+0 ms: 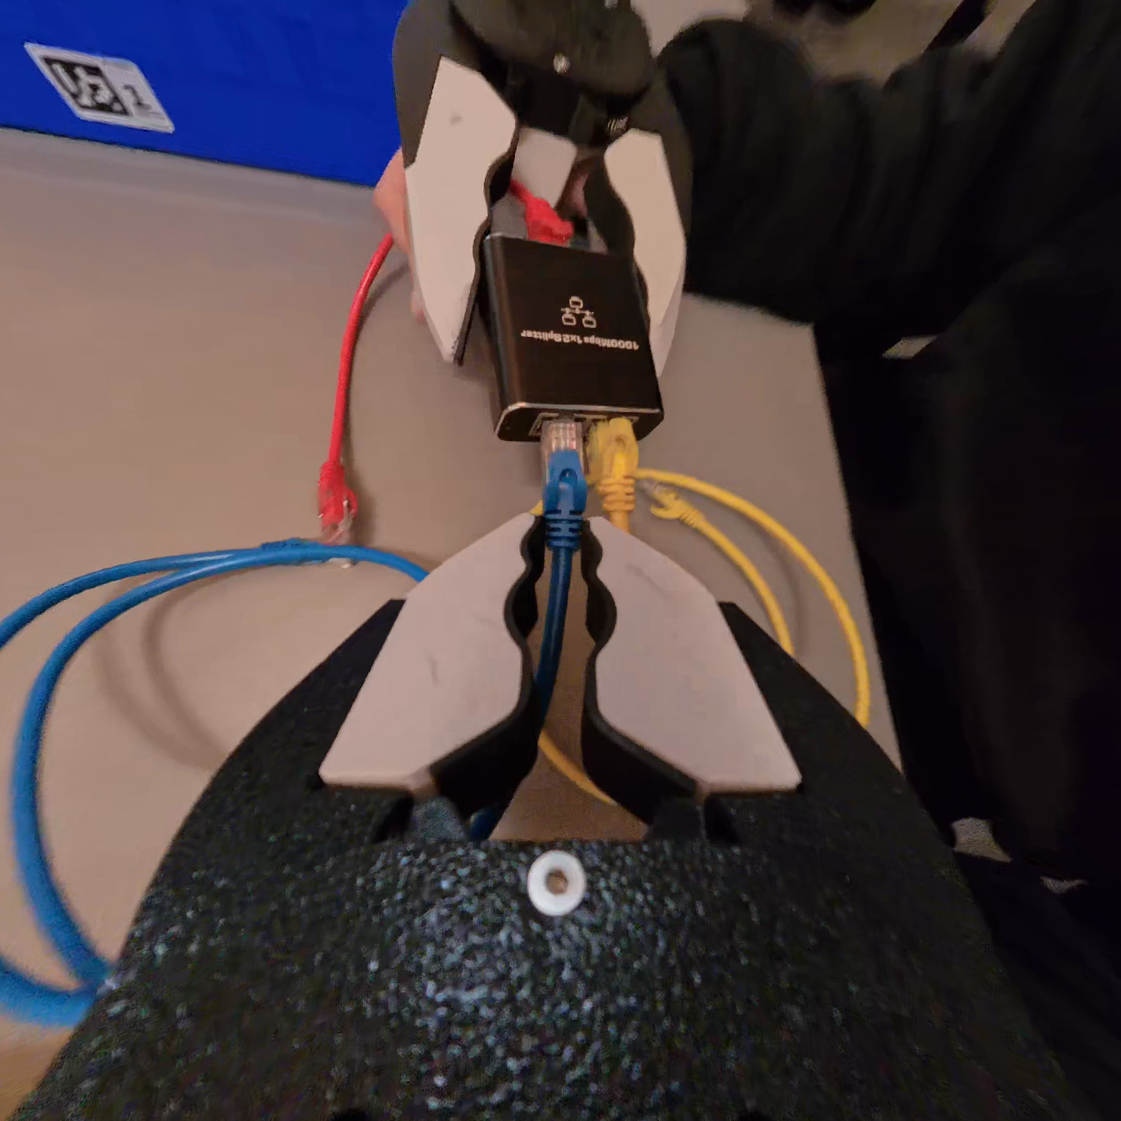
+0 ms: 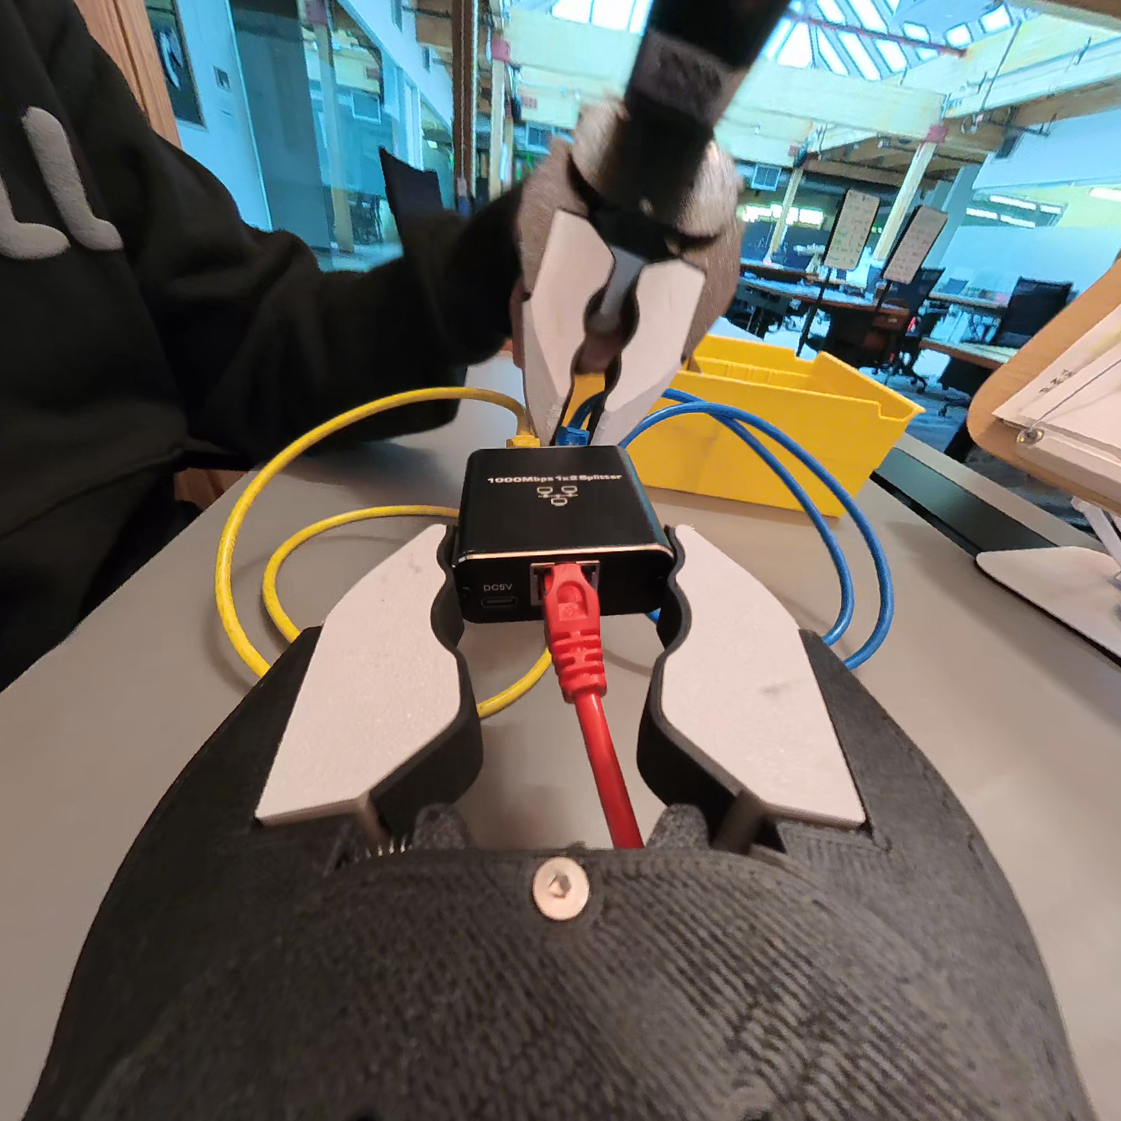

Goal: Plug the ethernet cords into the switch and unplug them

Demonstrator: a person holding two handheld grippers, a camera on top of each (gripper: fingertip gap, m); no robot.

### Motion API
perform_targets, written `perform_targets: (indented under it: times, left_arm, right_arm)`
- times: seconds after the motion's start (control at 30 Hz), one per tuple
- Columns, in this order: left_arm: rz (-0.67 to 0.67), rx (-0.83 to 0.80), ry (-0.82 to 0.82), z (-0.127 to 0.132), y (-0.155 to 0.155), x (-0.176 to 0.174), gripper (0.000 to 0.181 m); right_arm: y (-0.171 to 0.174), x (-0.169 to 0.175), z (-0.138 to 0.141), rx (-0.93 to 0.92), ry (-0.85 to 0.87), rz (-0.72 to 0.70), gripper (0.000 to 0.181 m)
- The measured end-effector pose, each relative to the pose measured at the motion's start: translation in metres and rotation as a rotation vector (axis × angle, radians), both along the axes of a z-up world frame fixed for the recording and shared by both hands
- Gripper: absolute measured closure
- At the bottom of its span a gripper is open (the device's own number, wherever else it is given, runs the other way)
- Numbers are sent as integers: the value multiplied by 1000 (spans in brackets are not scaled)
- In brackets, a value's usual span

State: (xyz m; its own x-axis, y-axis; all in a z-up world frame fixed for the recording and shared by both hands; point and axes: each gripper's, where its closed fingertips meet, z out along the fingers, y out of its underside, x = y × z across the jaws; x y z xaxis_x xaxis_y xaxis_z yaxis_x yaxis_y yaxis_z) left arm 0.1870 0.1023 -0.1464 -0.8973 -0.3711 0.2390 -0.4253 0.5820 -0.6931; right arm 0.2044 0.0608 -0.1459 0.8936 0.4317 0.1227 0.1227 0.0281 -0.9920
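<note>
A black switch (image 1: 570, 327) is held just above the grey table (image 1: 182, 364). My right gripper (image 2: 558, 546) is shut on its sides and also shows in the left wrist view (image 1: 558, 352). A red cord (image 2: 573, 625) is plugged into the switch's near port in the right wrist view. A yellow cord (image 1: 616, 473) is plugged into one of the two opposite ports. My left gripper (image 1: 563, 528) is shut on the blue cord (image 1: 564, 485) at its boot. The blue cord's clear plug sits at the mouth of the other port, partly showing.
The red cord's free end (image 1: 333, 497) lies on the table to the left. Blue and yellow loops lie around the switch. A yellow bin (image 2: 788, 437) stands behind it, and a white stand (image 2: 1055, 582) is to its right. A black sleeve (image 1: 940, 303) fills the right side.
</note>
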Motion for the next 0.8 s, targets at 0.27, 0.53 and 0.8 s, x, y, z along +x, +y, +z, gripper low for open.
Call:
perform_targets:
  times: [0.27, 0.53, 0.8]
  left_arm:
    - [58, -117, -28, 13, -5, 9, 171]
    - [95, 64, -148, 15, -2, 8, 172]
    - [102, 75, -148, 15, -5, 8, 171]
  right_arm:
    - [-4, 7, 10, 69, 57, -11, 118]
    - [-2, 7, 8, 40, 67, -21, 118]
    - [0, 4, 9, 40, 82, -5, 118]
